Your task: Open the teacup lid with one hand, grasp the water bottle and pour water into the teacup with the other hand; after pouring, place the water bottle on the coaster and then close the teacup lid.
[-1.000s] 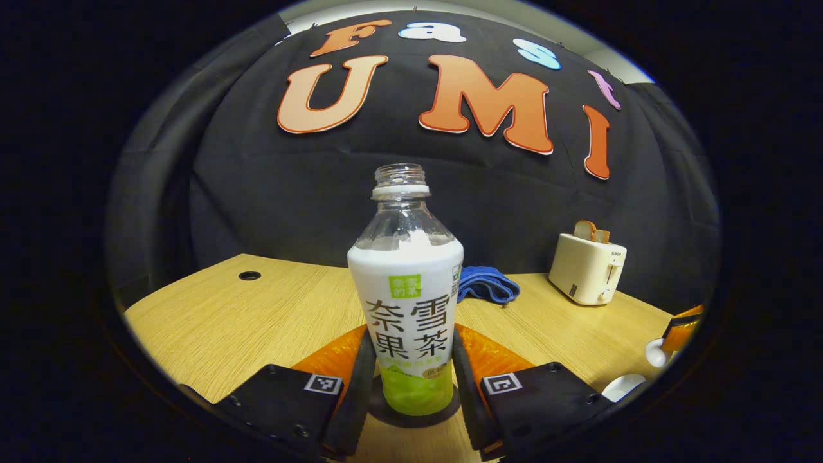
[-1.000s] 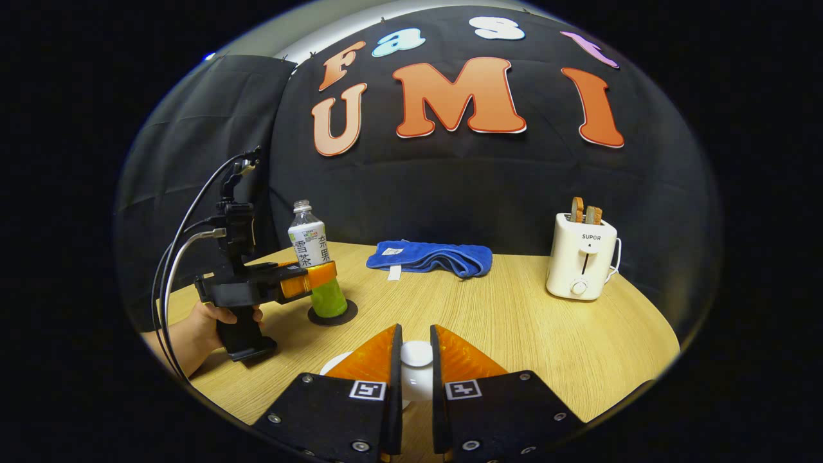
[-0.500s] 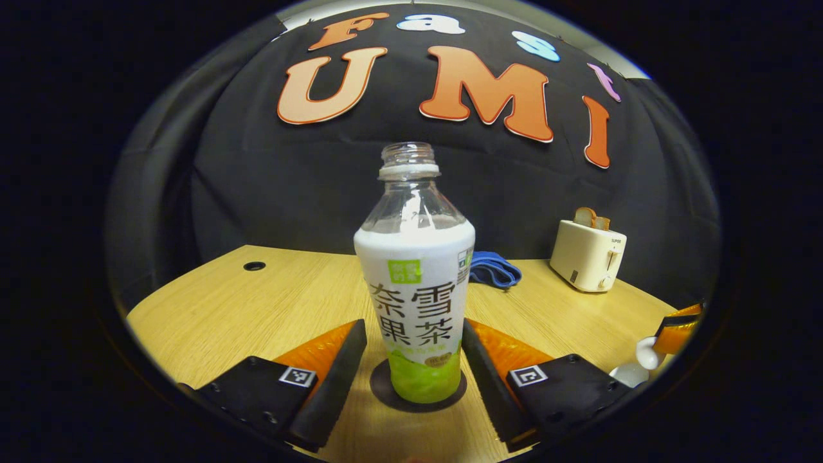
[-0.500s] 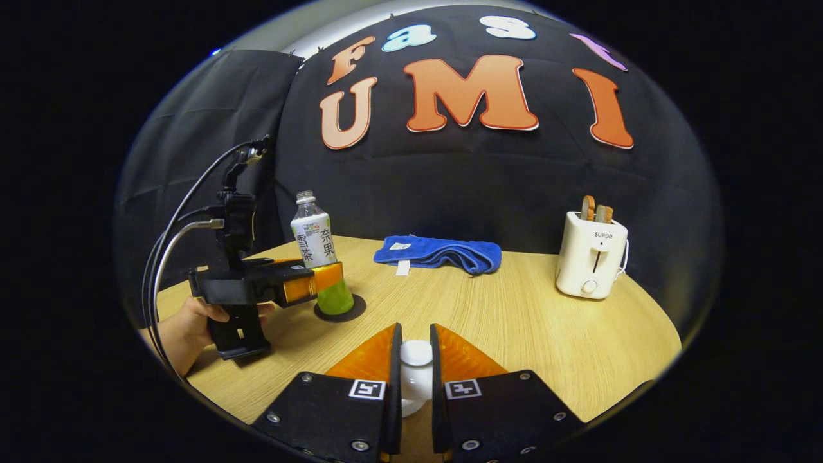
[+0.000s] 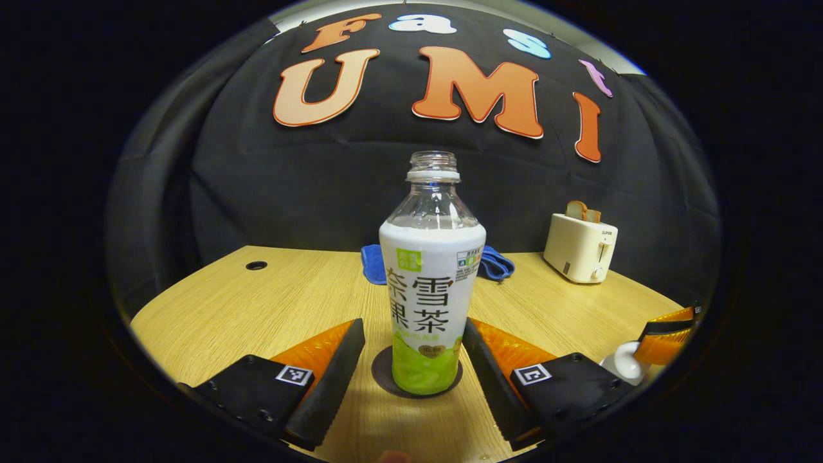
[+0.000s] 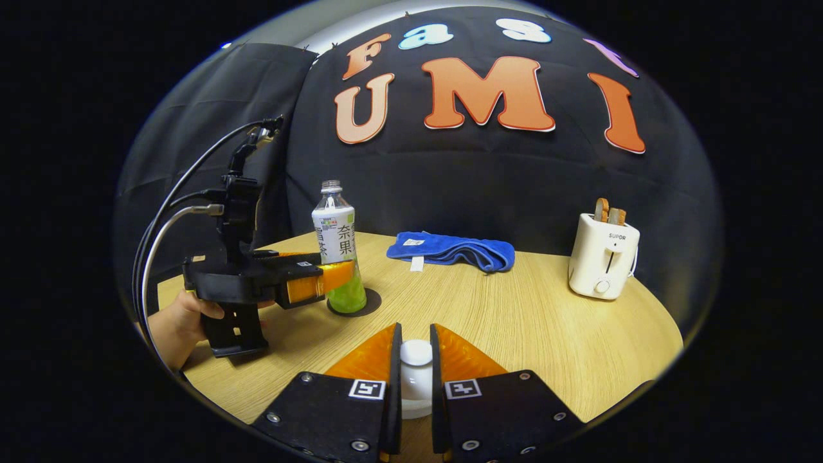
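— Where was the bottle [image 5: 431, 302] when you stopped?

— It stood upright on the dark coaster [image 5: 382, 376], cap off, on the wooden table [image 5: 270, 302]. In the right gripper view you could see the same bottle [image 6: 339, 257] at the table's left side, its green base inside the coaster [image 6: 373, 305].

— And your left gripper [image 5: 411, 360]?

— You had it spread wide. The fingers [image 5: 334, 370] flanked the bottle's lower part with a clear gap on each side, so nothing pressed on it. From the right gripper view, that gripper [image 6: 321, 281] sat level beside the bottle, and your hand [image 6: 177, 318] gripped its handle near the table edge.

— What about your right gripper [image 6: 412, 363]?

— You had it clamped on the lid [image 6: 416, 366]. Its white knob sat between the two fingers [image 6: 370, 357], which pressed in from both sides. In the left gripper view the lid [image 5: 622, 365] showed at the far right, in the right gripper [image 5: 643, 350].

— Could you see the teacup?

— I could not tell it apart; the fingers hid what lay under the lid.

— Anything else on the table?

— A blue cloth [image 6: 453, 252] lay folded at the back, and a white toaster [image 6: 603, 256] with bread in its slots stood far right, well apart from the bottle.
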Demonstrator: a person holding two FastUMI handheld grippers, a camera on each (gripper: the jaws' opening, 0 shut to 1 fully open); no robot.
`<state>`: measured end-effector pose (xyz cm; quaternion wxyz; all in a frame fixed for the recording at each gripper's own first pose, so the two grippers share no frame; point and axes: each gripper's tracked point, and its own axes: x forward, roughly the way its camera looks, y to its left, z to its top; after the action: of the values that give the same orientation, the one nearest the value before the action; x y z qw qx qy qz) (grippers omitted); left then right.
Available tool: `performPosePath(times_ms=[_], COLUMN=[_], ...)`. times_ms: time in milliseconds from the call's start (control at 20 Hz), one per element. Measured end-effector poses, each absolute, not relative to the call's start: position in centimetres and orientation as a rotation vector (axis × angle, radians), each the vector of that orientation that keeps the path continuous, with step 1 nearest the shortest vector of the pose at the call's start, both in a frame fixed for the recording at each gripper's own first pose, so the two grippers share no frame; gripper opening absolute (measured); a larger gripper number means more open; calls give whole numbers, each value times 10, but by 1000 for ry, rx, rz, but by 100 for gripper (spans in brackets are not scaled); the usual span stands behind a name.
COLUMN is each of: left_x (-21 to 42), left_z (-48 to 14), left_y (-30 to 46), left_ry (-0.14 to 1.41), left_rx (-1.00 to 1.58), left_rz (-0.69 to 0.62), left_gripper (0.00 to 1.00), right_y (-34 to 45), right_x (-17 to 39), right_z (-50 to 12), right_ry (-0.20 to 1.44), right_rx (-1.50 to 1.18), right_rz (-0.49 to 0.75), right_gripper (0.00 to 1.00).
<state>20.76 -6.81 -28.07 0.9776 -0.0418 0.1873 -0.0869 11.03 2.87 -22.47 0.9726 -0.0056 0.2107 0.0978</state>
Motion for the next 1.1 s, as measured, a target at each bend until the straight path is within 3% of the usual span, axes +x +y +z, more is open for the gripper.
performPosePath(times_ms=[800, 1000, 1100], left_x=[169, 158, 152], left_z=[-260, -247, -237], left_y=[-63, -56, -53], left_ry=[324, 294, 274], left_rx=[-94, -106, -110], left_rz=[-165, -143, -131], left_gripper=[98, 98, 97], right_y=[39, 36, 36], right_x=[109, 107, 106], right_z=[-237, -238, -236], right_ry=[397, 397, 394], right_rx=[-45, -68, -71], right_rz=[206, 183, 173], right_gripper=[19, 22, 30])
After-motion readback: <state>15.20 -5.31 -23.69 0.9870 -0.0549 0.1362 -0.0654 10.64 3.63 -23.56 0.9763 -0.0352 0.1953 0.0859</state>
